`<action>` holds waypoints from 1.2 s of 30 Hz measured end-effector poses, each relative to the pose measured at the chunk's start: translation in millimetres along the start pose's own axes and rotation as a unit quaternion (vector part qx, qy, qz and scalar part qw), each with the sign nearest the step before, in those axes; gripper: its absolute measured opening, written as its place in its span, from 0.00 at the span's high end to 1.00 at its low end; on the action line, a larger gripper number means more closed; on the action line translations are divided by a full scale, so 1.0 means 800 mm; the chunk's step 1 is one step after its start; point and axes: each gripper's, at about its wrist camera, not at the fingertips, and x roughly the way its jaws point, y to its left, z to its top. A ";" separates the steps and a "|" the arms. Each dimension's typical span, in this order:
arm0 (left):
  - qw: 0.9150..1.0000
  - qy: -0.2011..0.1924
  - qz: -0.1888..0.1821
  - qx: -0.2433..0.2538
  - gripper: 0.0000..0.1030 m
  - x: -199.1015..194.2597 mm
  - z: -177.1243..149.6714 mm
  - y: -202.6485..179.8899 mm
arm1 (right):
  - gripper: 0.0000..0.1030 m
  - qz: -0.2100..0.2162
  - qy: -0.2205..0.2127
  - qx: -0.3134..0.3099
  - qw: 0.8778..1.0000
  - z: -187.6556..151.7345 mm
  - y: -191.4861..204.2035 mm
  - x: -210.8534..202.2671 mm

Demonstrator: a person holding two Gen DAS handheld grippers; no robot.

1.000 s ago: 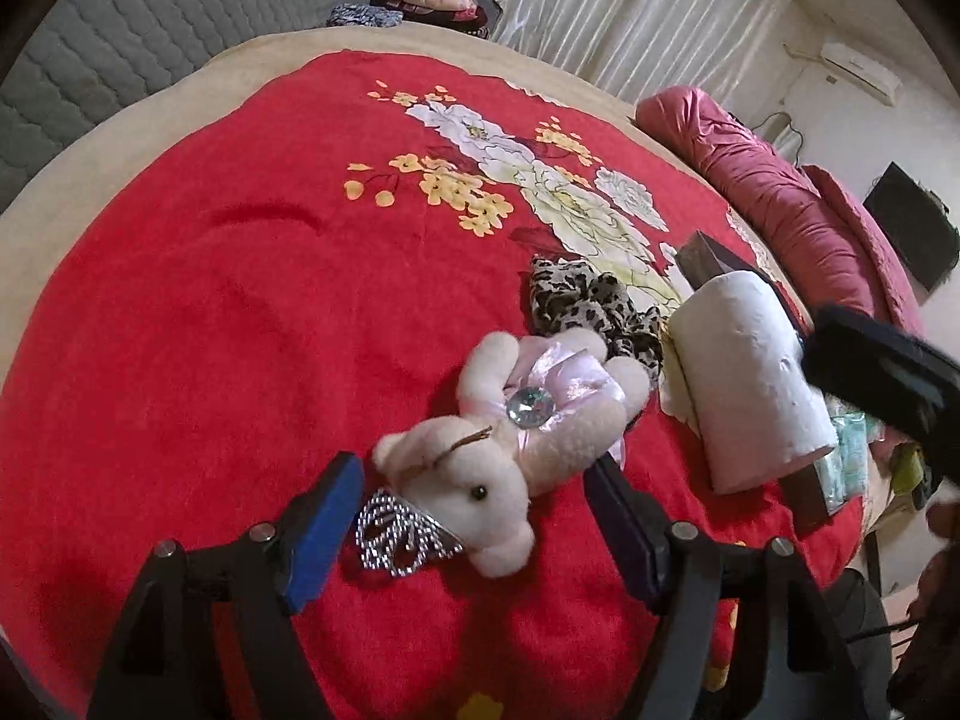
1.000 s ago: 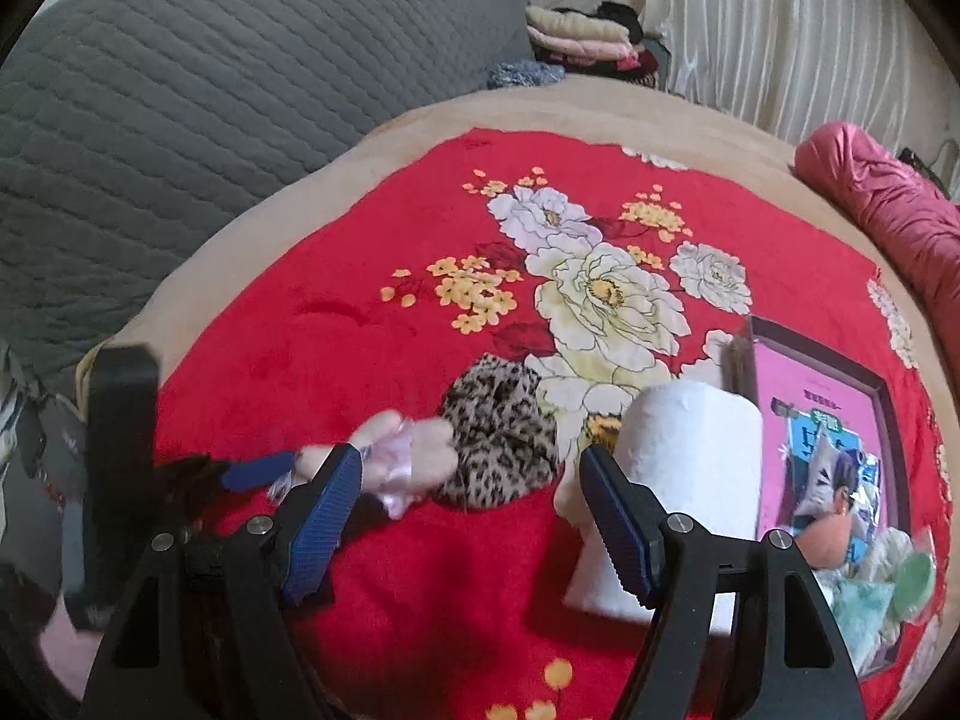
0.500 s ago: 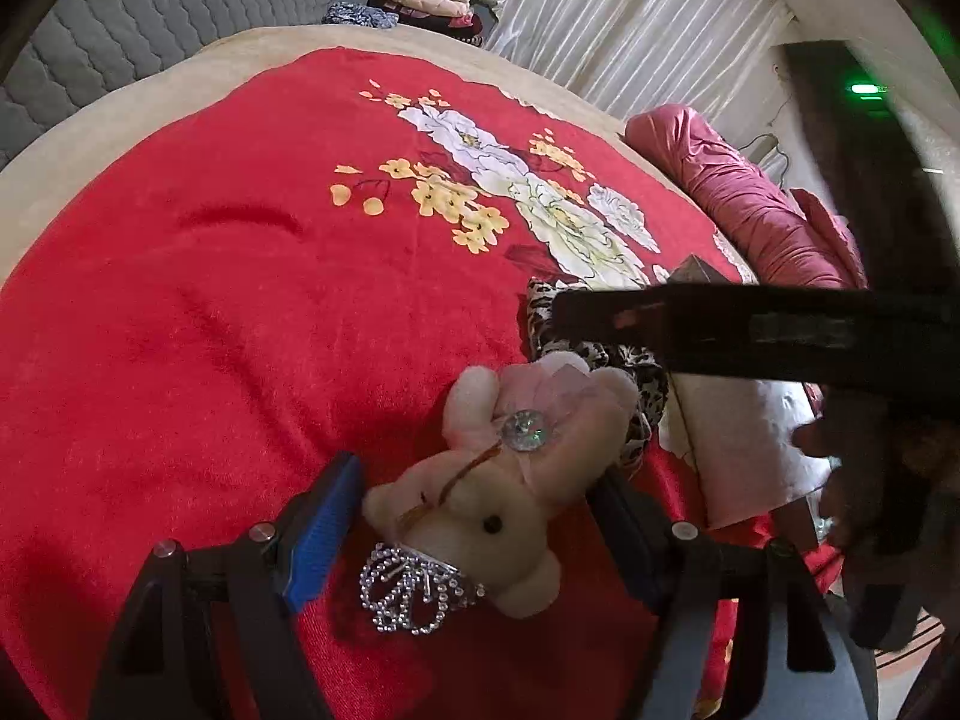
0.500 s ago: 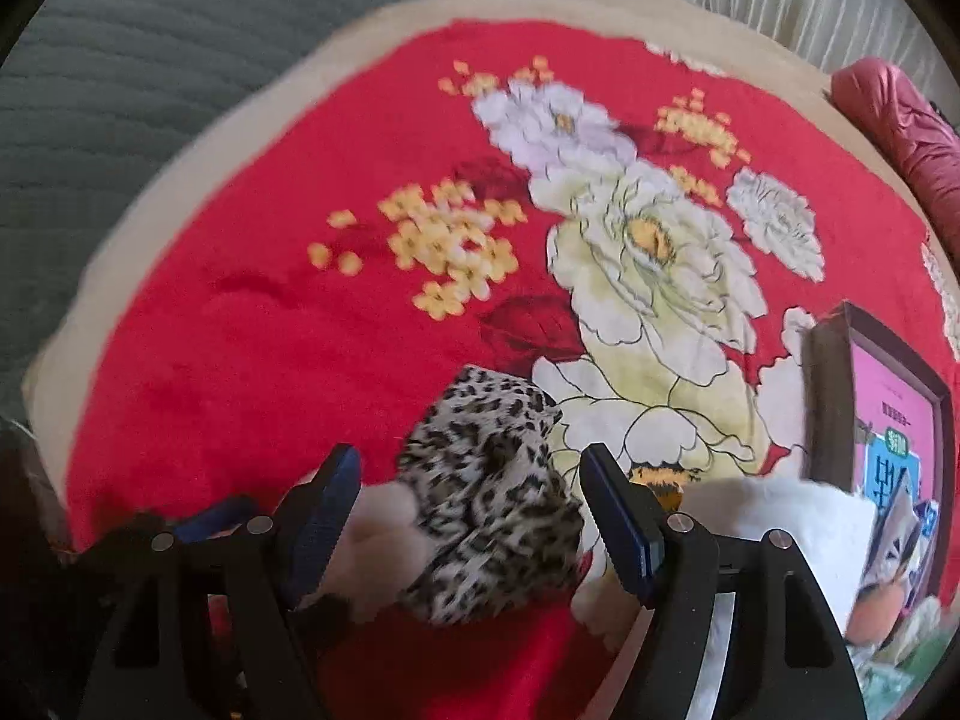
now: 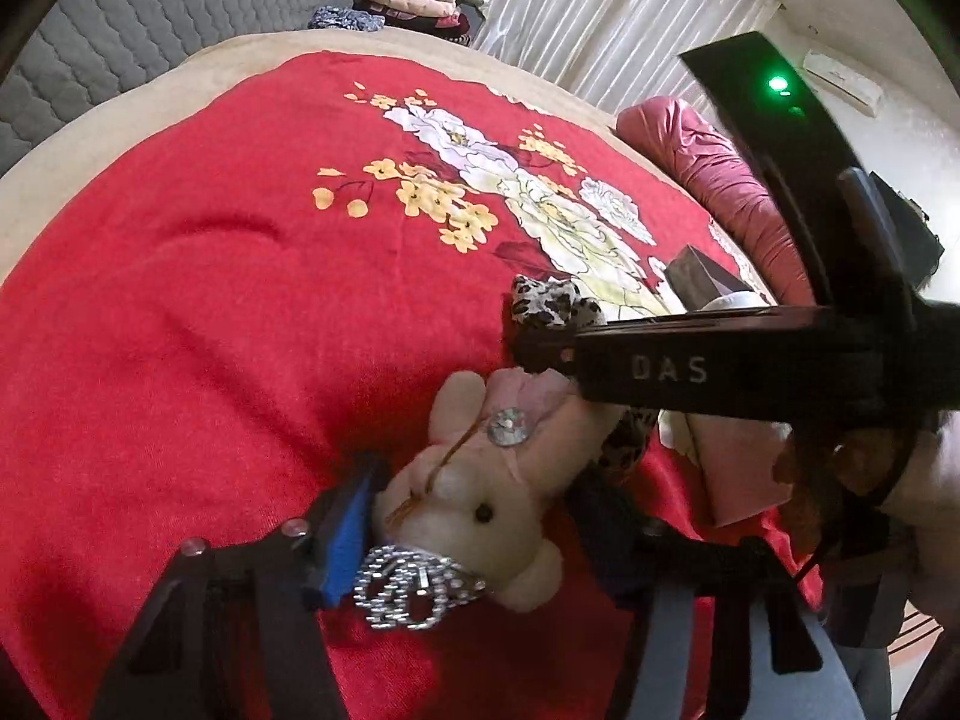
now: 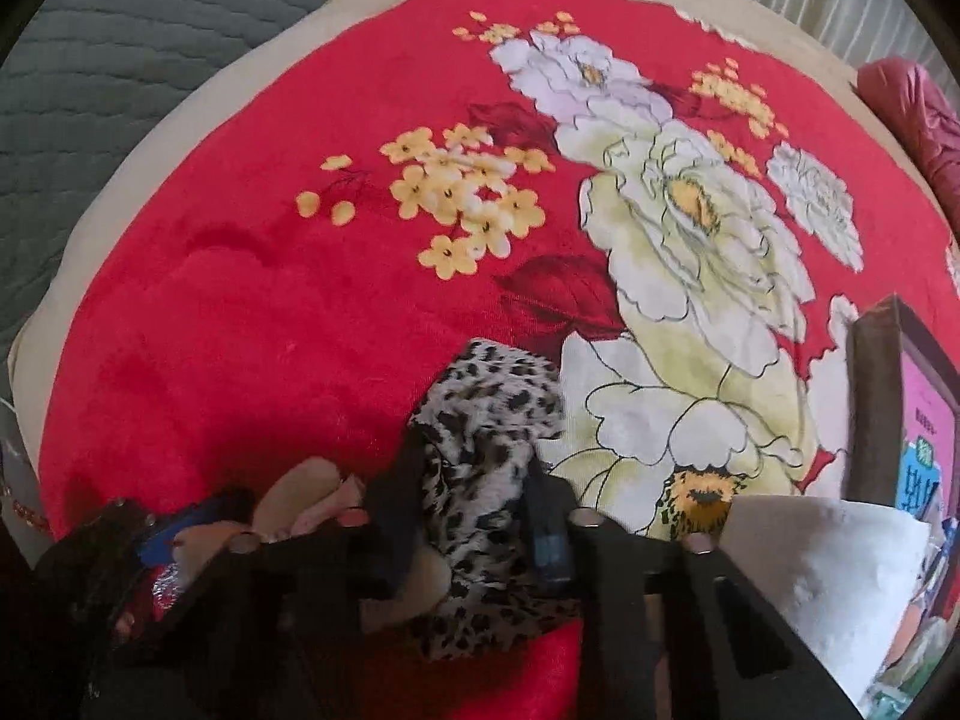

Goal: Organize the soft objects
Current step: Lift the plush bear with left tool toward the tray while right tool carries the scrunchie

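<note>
Red floral blanket (image 6: 240,330), leopard-print cloth (image 6: 486,420), cream-pink plush bear (image 5: 480,480), white roll (image 6: 840,552)

A red floral blanket (image 5: 210,300) covers the bed, with a grey quilted headboard (image 5: 108,42) and white curtains (image 5: 612,18) behind.

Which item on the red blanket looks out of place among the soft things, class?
The beaded tiara, hard and glittery, lies against the plush bear between the left gripper fingers; everything else nearby is soft.

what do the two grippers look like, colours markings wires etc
Both are black two-finger frames with silver screws and blue pads on the fingers. The left gripper shows this best. The right gripper, seen from the left camera, has "DAS" lettering, a green light, and a thin cable near the hand.
</note>
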 end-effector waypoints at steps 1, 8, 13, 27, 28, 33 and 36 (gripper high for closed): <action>1.000 -0.001 -0.002 0.000 0.48 -0.001 0.000 0.000 | 0.79 -0.002 -0.006 -0.001 1.000 -0.001 0.000 -0.004; 0.999 -0.023 -0.028 -0.024 0.57 -0.018 0.000 0.011 | 0.82 0.023 -0.051 0.034 0.998 -0.007 -0.022 -0.039; 0.997 -0.069 -0.019 -0.017 0.57 -0.044 0.006 0.007 | 0.82 0.032 -0.119 0.058 0.991 -0.014 -0.041 -0.096; 0.994 -0.098 -0.002 0.038 0.57 -0.096 0.010 -0.058 | 0.82 0.017 -0.241 0.157 0.958 -0.115 -0.161 -0.268; 0.995 -0.096 -0.001 0.040 0.56 -0.097 0.010 -0.064 | 0.82 0.013 -0.242 0.162 0.957 -0.122 -0.170 -0.273; 0.994 -0.093 -0.012 0.054 0.56 -0.103 0.009 -0.101 | 0.82 -0.018 -0.248 0.180 0.952 -0.164 -0.207 -0.291; 0.993 -0.088 -0.012 0.077 0.56 -0.102 0.007 -0.129 | 0.82 -0.025 -0.250 0.189 0.949 -0.184 -0.218 -0.292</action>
